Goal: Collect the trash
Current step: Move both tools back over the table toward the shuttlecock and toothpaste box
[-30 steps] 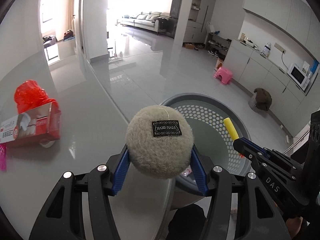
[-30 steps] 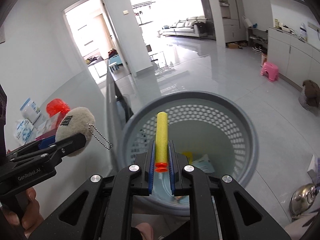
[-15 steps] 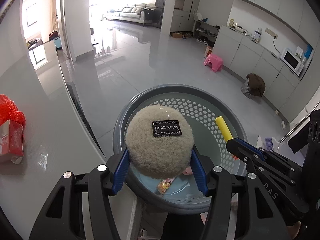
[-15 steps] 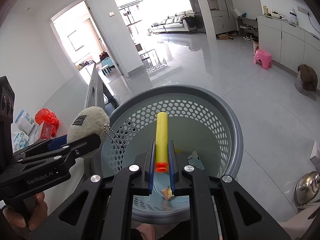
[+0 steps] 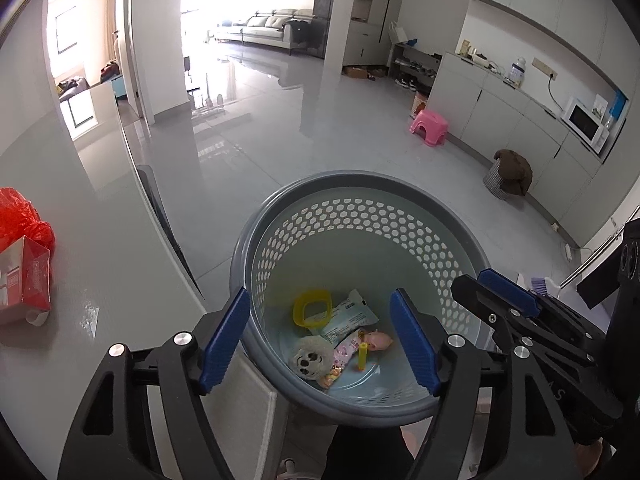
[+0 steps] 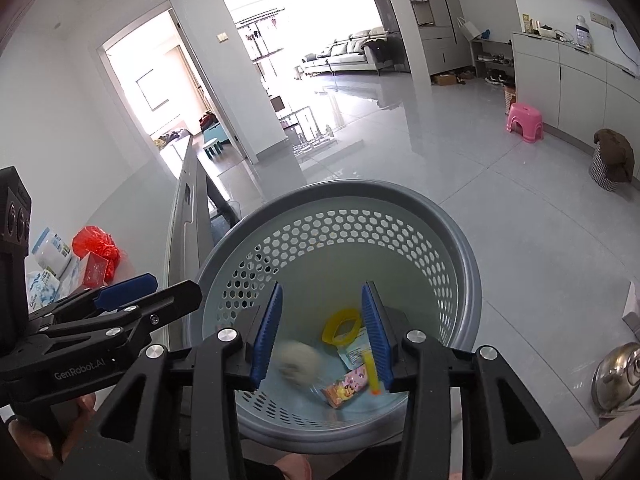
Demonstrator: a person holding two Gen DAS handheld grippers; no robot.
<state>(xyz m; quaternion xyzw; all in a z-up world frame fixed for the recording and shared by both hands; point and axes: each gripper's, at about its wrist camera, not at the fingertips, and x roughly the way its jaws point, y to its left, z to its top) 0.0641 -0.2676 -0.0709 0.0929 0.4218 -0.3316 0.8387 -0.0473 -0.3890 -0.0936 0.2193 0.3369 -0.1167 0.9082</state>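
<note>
A grey perforated basket (image 5: 360, 184) (image 6: 460, 232) stands on the floor below both grippers. At its bottom lie the beige plush ball (image 5: 312, 358) (image 6: 300, 366), the yellow foam dart (image 5: 362, 354) (image 6: 373, 374), a yellow ring (image 5: 313, 307) (image 6: 342, 326) and some wrappers (image 5: 346, 316). My left gripper (image 5: 320, 336) hovers over the basket's near rim, its jaws opening with nothing between them. My right gripper (image 6: 322, 332) hangs over the basket too, jaws opening and empty. Each gripper shows at the edge of the other's view.
The grey table top (image 5: 92, 240) is at the left, with a red bag (image 5: 20, 220) (image 6: 96, 244) and cartons (image 6: 50, 254) on it. A pink stool (image 5: 430, 126), a draped bin (image 5: 508, 174) and cabinets stand farther off. A metal kettle (image 6: 618, 376) sits at the right.
Both grippers have opened. The plush ball has dropped from the left one and the foam dart from the right one, and both now lie in the basket.
</note>
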